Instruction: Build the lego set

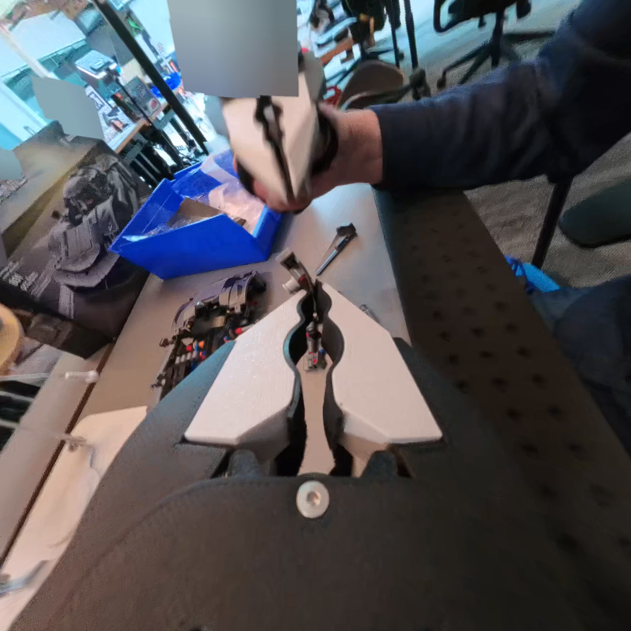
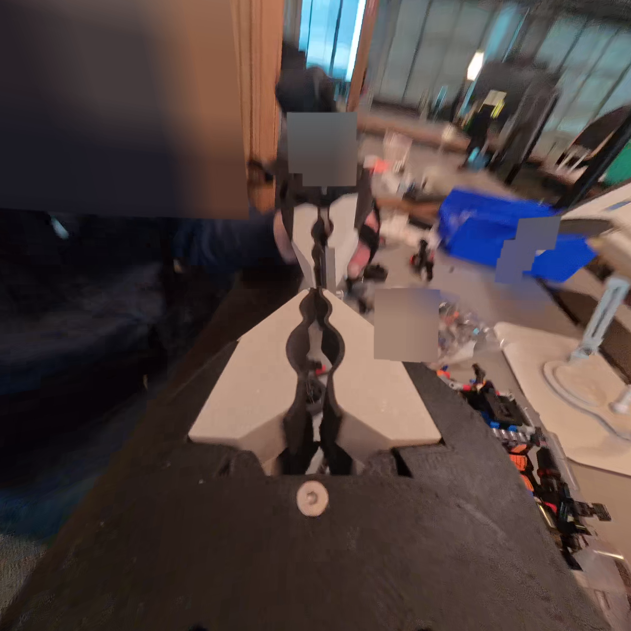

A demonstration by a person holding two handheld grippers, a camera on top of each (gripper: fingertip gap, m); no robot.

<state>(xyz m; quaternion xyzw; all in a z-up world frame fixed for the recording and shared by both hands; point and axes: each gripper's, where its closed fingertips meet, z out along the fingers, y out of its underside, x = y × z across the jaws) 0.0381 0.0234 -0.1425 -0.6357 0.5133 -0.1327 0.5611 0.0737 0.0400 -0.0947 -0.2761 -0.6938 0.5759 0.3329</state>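
Far left in the left wrist view: a dark printed cardboard box [image 1: 78, 239] showing a grey helmeted bust, standing at the far left edge of the grey table [image 1: 355, 218]. Just right of it: a blue plastic bin [image 1: 205, 246] holding clear plastic bags [image 1: 225, 194], its near wall sloping toward the table. Near side of the bin: a partly built dark grey and black brick assembly [image 1: 211, 321] with small red and blue pins, lying flat on the table, partly hidden behind the left gripper's finger. Centre: the left gripper [image 1: 312, 290], two pale wedge-shaped fingers with black wavy inner pads, jaws nearly closed and pinching a slim grey and black curved brick sub-assembly [image 1: 300, 273], which juts out past the tips above the table. Beyond the tips, slightly right: a loose long thin dark grey brick piece [image 1: 336, 247] lying on the table. Above and far centre: the right gripper [image 1: 290, 194], held by a hand [image 1: 355, 153] in a dark blue sleeve [image 1: 478, 129], pointing down over the right corner of the bin; its jaws look pressed together, with no held item discernible. Right: a dark perforated panel [image 1: 495, 341] running along the table's right side. In the right wrist view, which is blurred: the right gripper [image 2: 316, 290] shows its jaws pressed together at the tips, nothing visible between them; the left gripper [image 2: 319, 283] faces it just beyond, tips close. Right of these: the bin [image 2: 478, 232], and the brick assembly [image 2: 532, 454] at the near right edge.
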